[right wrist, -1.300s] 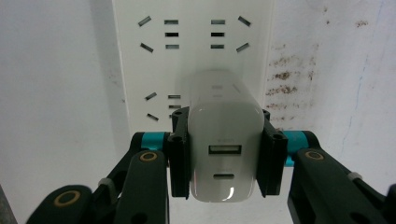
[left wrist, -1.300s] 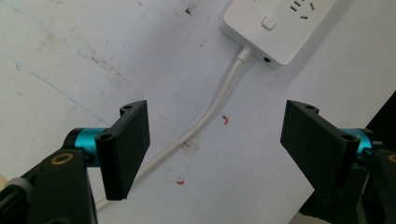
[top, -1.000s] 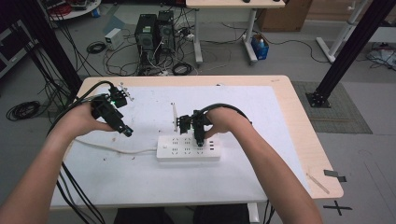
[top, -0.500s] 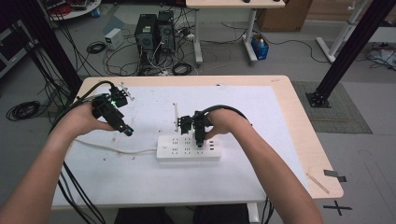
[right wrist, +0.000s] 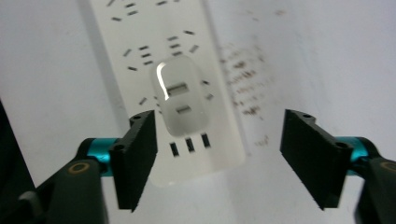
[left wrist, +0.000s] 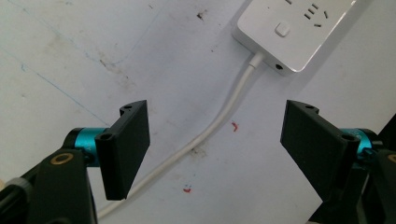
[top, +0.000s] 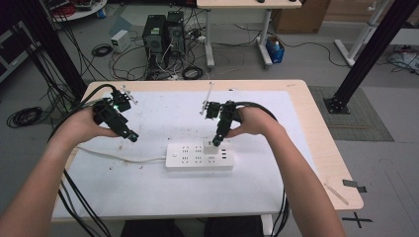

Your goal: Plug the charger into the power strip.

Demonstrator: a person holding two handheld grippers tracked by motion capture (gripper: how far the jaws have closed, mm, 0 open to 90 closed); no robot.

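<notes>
One charger [right wrist: 181, 99] between parted jaws

Beyond the table's [top: 326, 148] far edge, 2 black computer towers [top: 163, 33] stand on the grey floor amid tangled cables [top: 131, 54]. A blue bottle [top: 275, 49] sits by a desk leg, and black tape [top: 355, 184] marks the table's right corner.

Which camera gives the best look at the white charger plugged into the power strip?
The right gripper view: the charger sits close between the open claw's jaws, its two ports facing the camera. The high view shows it as a small white block beneath the right claw. The left gripper view catches the power strip end.
</notes>
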